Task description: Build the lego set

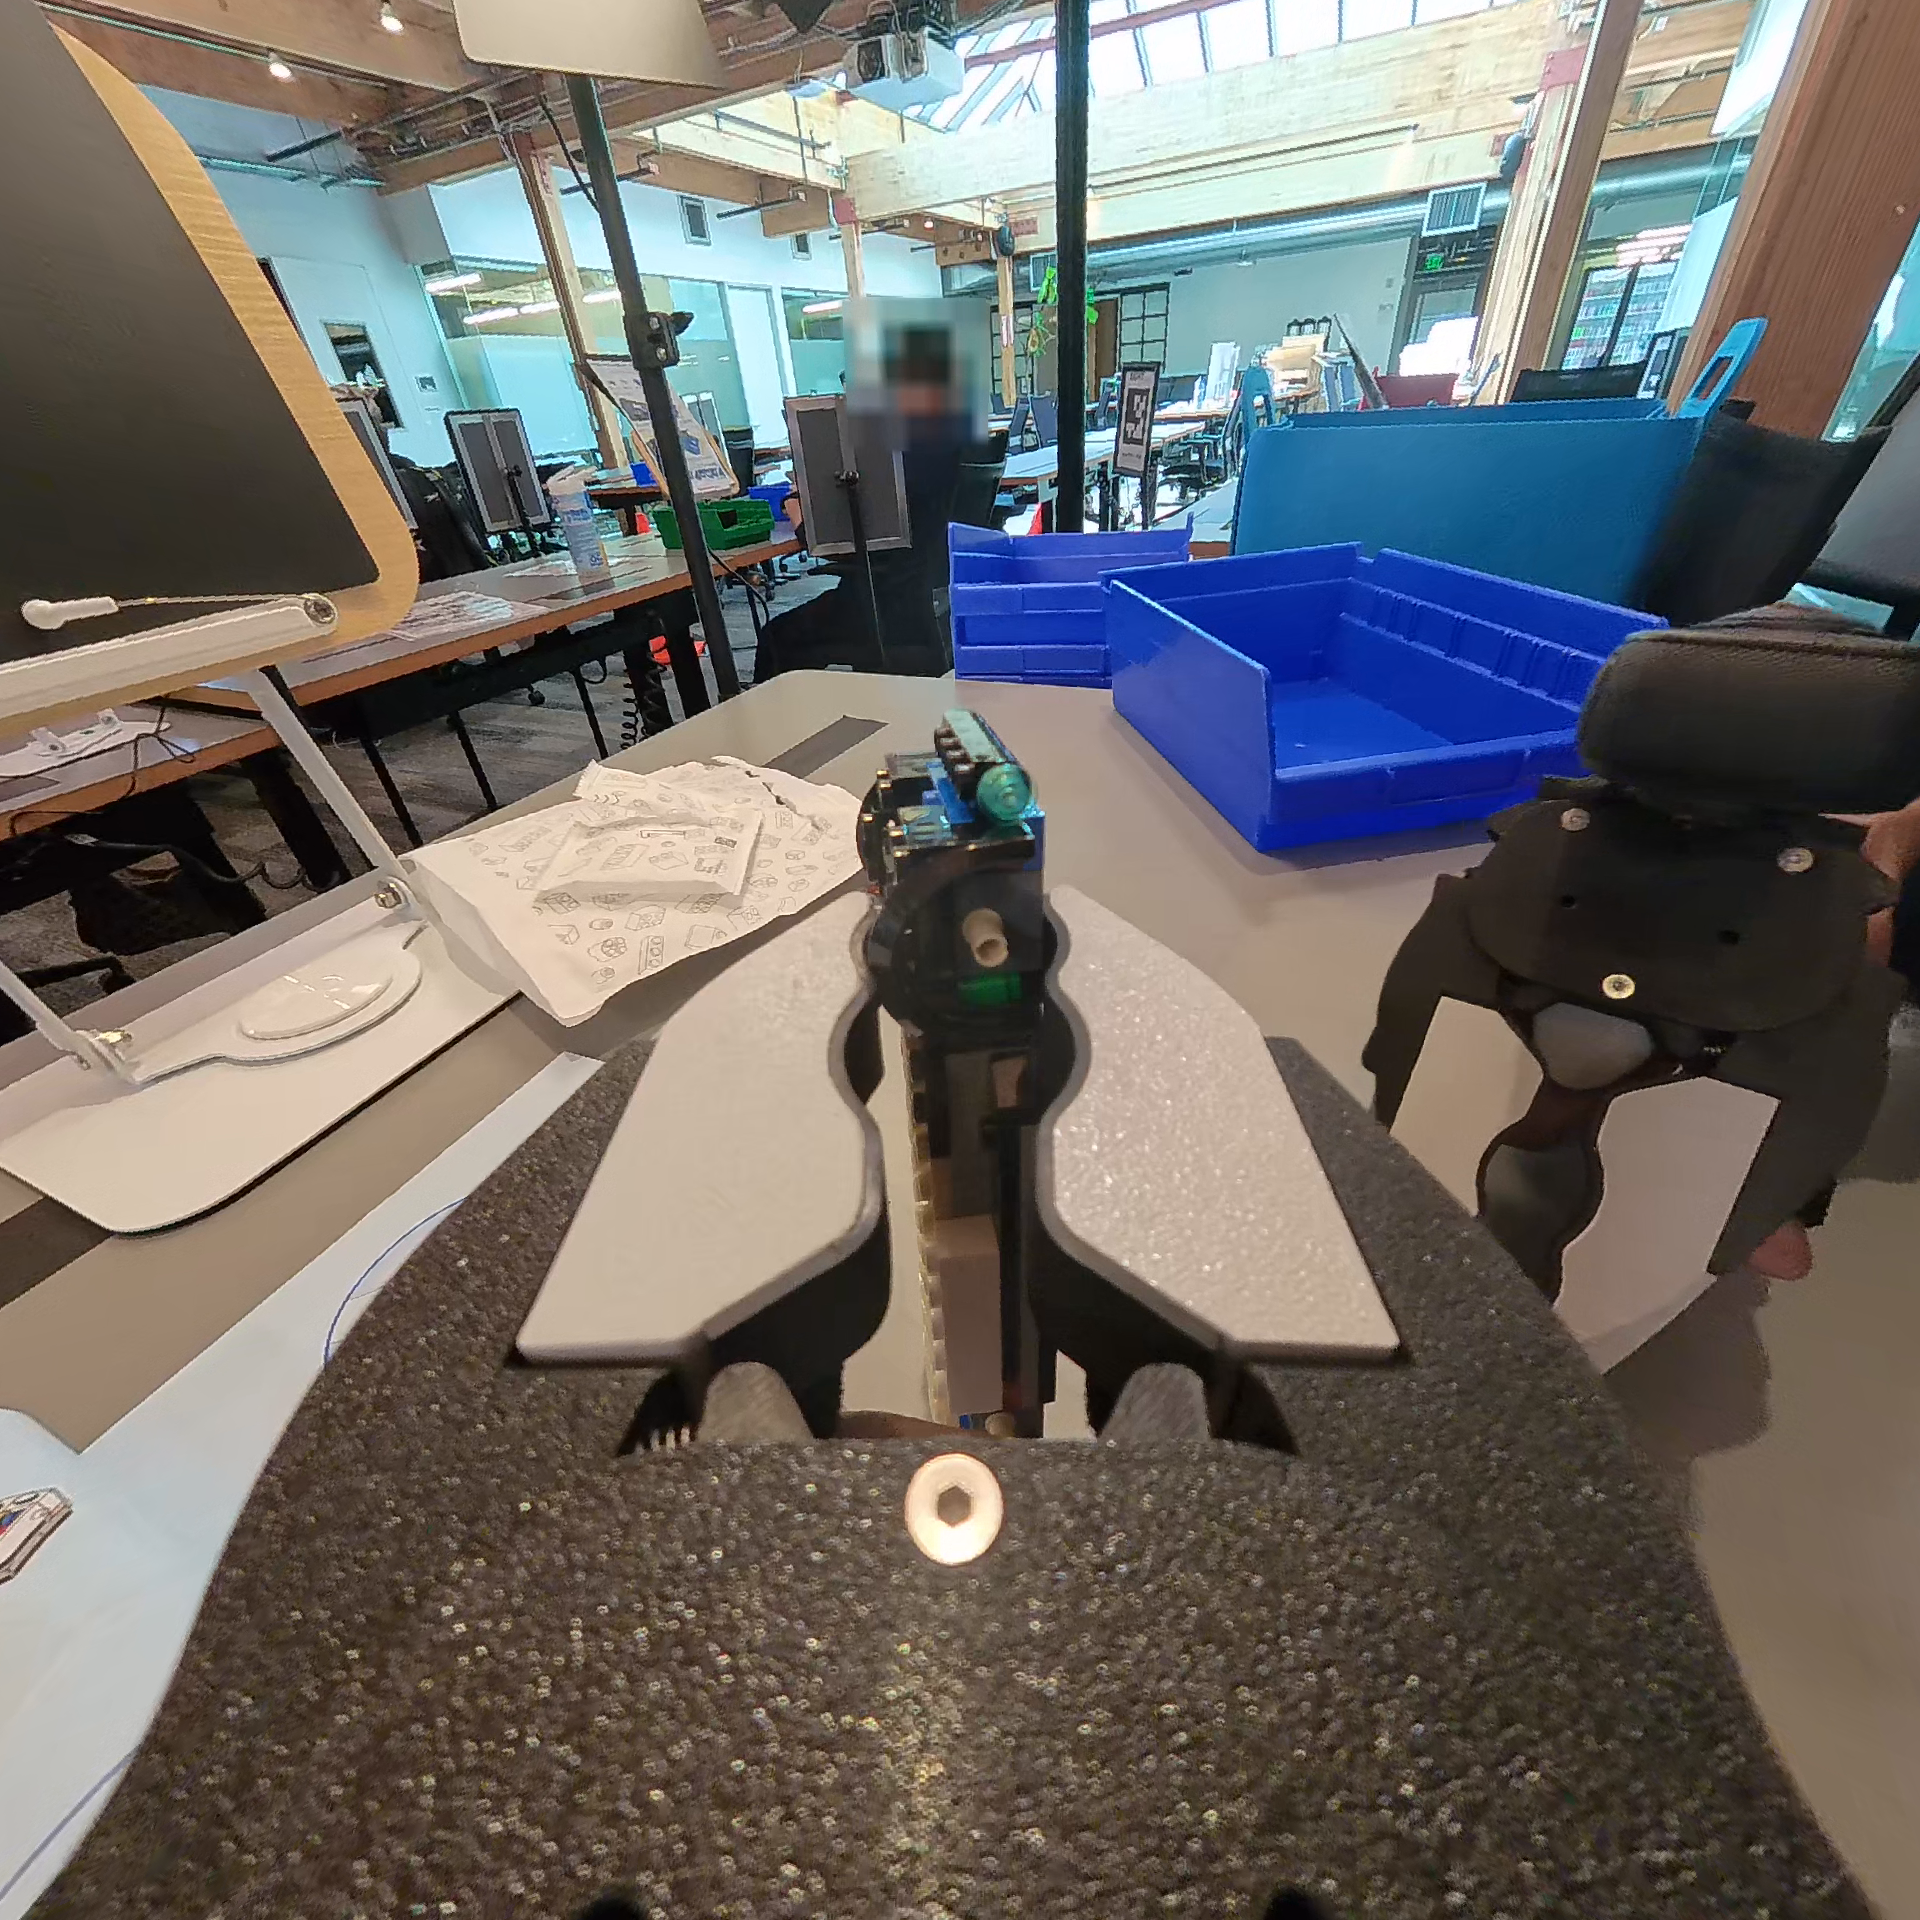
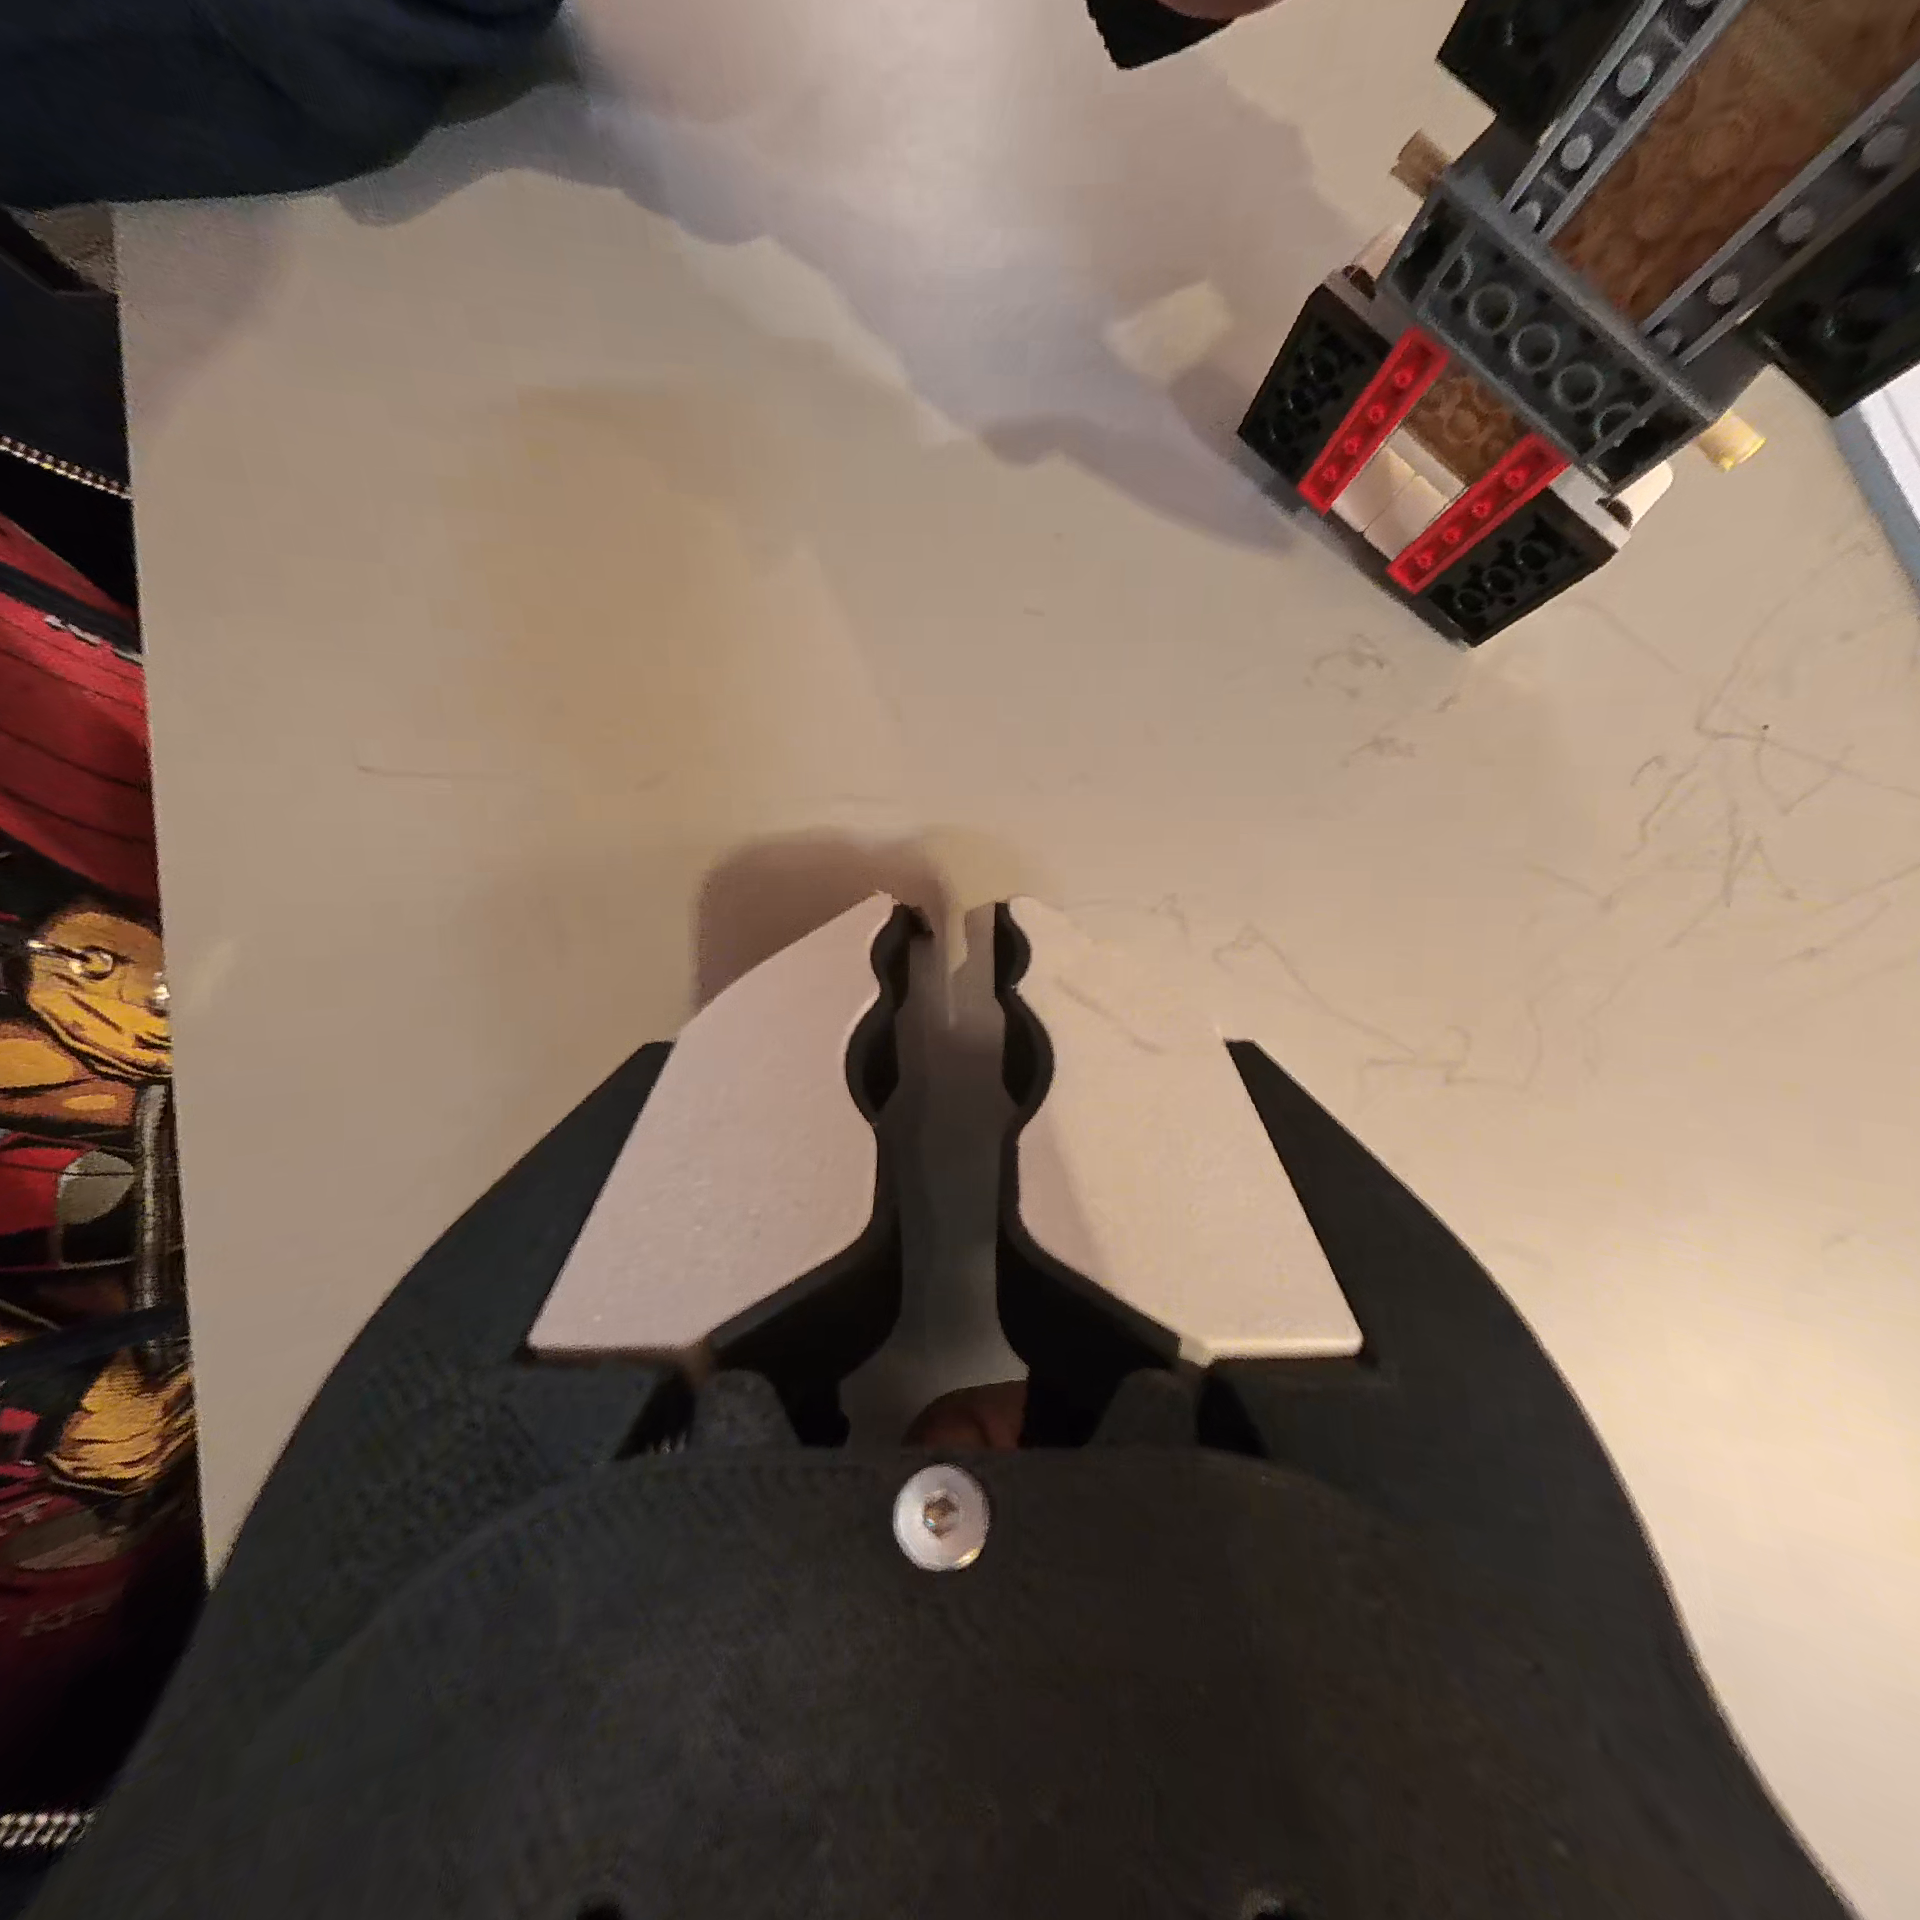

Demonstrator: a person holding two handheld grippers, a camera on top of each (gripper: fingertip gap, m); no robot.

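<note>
The left tool [image 1: 961, 997] is closed on a brick-built model [image 1: 956, 883], black and blue with a teal round stud at its far top; both fingers [image 1: 748, 1122] press its long sides, so it is carried clear of the counter [image 1: 1195, 831]. Left of it lie white printed paper bags [image 1: 644, 883]; far right stands an open blue bin [image 1: 1351, 707].

The right tool [image 2: 951, 920] points down at the counter. A small cream piece [image 2: 948, 935] sits between its narrowly parted fingertips; whether they press it cannot be told. A loose cream piece [image 2: 1169, 322] lies far right, beside the model's red-and-black end [image 2: 1455, 488].
</note>
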